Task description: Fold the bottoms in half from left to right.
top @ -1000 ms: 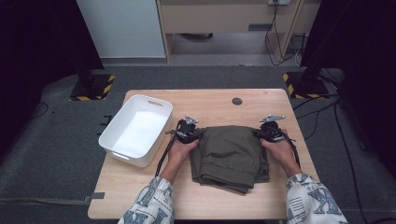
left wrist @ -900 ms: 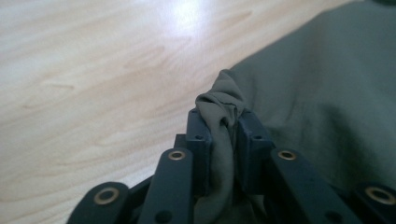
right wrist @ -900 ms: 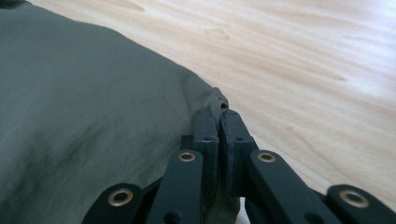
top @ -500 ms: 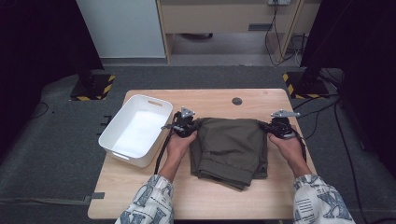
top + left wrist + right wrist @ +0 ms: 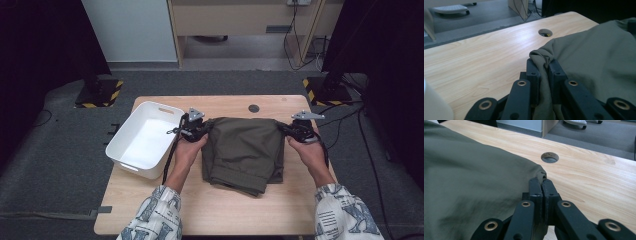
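The wooden table (image 5: 150, 210) carries a white plastic bin (image 5: 142, 140) at its nine o'clock side and olive-green folded trousers (image 5: 242, 150) at centre, their far edge stretched toward twelve o'clock. The cloth looks light, soft and floppy, likely to sag between grips, so its far corners seem the best holds. The left gripper (image 5: 196, 130) has just been closing and pinches the ten o'clock corner; the right gripper (image 5: 298, 131) is clamped on the two o'clock corner.

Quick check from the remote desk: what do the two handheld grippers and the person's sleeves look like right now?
Both the left gripper and the right gripper are black, each topped by a grey three-cornered plate. The gripper views show flat black linkage bars with brass-ringed pivots. A black cable trails from the left one. The sleeves are white with a dark blue-grey print.
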Demonstrator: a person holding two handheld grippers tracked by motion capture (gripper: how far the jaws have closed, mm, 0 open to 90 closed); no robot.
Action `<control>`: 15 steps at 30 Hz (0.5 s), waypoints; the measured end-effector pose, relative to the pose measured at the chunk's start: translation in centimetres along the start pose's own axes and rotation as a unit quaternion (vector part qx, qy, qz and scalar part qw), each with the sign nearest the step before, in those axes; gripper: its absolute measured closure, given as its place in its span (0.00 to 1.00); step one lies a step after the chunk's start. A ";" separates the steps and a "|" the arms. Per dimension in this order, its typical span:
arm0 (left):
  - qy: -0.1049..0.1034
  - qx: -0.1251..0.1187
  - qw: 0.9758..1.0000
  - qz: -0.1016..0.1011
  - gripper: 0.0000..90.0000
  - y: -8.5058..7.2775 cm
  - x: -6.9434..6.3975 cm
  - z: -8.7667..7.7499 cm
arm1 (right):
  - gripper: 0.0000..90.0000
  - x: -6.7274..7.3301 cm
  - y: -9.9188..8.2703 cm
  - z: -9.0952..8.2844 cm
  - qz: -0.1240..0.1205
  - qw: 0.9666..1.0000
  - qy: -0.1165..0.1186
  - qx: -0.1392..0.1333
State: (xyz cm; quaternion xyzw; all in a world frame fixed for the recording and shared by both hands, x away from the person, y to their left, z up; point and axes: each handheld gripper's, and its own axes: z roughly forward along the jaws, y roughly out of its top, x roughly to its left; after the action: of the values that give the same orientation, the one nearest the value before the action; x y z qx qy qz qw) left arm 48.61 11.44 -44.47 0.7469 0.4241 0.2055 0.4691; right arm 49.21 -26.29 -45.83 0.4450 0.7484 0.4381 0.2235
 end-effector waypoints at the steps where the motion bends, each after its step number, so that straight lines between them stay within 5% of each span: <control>1: 0.000 0.000 1.000 0.000 0.90 0.0 0.0 0.0 | 0.98 0.0 0.1 0.0 -0.004 1.000 -0.001 0.000; 15: -0.012 -0.009 1.000 0.014 0.89 1.3 -0.1 -0.7 | 0.98 0.7 2.2 -0.4 -0.021 1.000 -0.006 -0.011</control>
State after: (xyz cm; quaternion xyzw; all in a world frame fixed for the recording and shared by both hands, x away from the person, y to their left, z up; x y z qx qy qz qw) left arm 48.65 11.52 -42.99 0.7509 0.4064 0.2067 0.4777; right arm 49.58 -25.43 -43.72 0.4295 0.7512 0.4389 0.2421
